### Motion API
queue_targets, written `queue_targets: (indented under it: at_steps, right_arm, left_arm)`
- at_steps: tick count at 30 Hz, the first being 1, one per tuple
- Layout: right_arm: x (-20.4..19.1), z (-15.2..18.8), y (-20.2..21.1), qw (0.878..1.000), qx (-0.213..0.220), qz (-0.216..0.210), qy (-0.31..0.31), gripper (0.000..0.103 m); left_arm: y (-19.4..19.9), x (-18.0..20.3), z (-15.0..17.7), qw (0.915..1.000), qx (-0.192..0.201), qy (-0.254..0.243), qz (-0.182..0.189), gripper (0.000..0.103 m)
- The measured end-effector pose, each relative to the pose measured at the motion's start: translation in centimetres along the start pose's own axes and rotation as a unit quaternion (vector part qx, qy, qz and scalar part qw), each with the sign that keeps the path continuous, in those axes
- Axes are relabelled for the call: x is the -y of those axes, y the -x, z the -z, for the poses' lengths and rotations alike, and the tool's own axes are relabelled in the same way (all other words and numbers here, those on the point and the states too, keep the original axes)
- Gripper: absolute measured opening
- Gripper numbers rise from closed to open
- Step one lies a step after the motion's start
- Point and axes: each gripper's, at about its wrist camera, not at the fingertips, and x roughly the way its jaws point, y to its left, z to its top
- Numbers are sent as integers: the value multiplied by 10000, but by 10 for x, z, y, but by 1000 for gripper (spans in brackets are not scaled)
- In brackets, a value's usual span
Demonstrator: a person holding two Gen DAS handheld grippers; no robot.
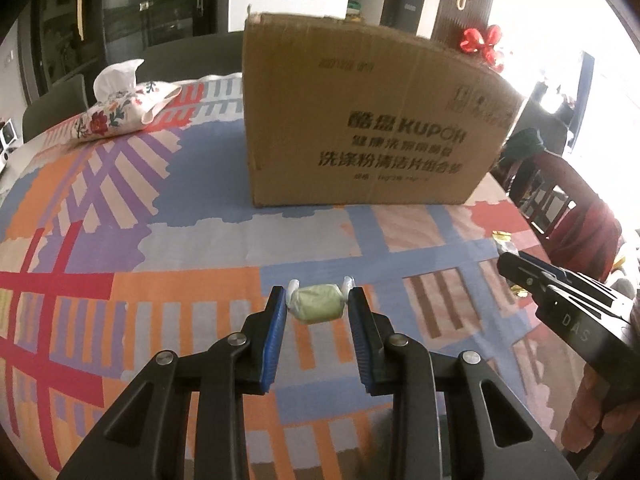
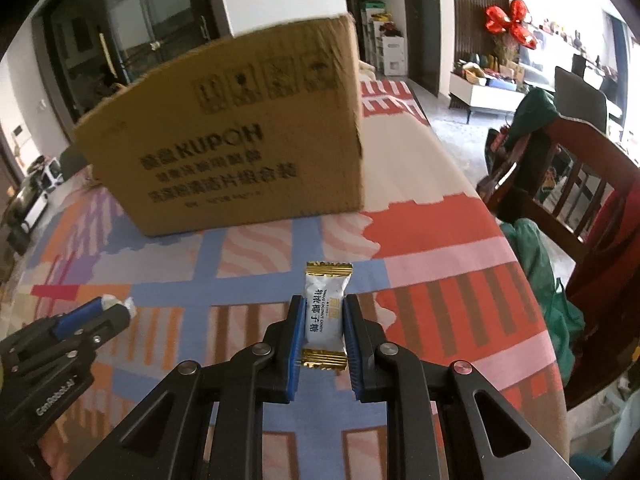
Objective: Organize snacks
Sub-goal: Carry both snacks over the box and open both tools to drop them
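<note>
My left gripper (image 1: pixel 317 300) is shut on a green candy in a clear twist wrapper (image 1: pixel 318 305), held between the blue pads above the tablecloth. My right gripper (image 2: pixel 323 307) is shut on a white coconut candy with gold ends (image 2: pixel 325 314), held lengthwise. A brown cardboard box (image 1: pixel 368 112) printed KUPOH stands ahead on the table; it also shows in the right wrist view (image 2: pixel 236 148). The right gripper shows at the right edge of the left wrist view (image 1: pixel 560 292). The left gripper shows at the lower left of the right wrist view (image 2: pixel 80 324).
A floral tissue holder (image 1: pixel 120 108) lies at the table's far left. The table has a patterned cloth (image 1: pixel 160 240). A wooden chair with clothes (image 2: pixel 568 184) stands past the right table edge. A red foil bow (image 2: pixel 510 20) hangs in the background.
</note>
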Motion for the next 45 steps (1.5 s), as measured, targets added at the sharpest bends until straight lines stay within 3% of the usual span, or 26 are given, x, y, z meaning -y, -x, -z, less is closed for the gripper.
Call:
queue_targets:
  at_steps: [18,29,45]
  right_arm:
    - [-12,-15,77,9950,857,-468,218,20]
    - [-21,-38,111,9864,1399,-781,362,20]
    - [-34,-113,96,9838,1420,-881,646,20]
  left_arm:
    - [88,23,-22,9945,996,-246,222,31]
    - [117,30,-54,9887,1408,-402,322,31]
    - [116,27,-124,9862,1549,-550,220,31]
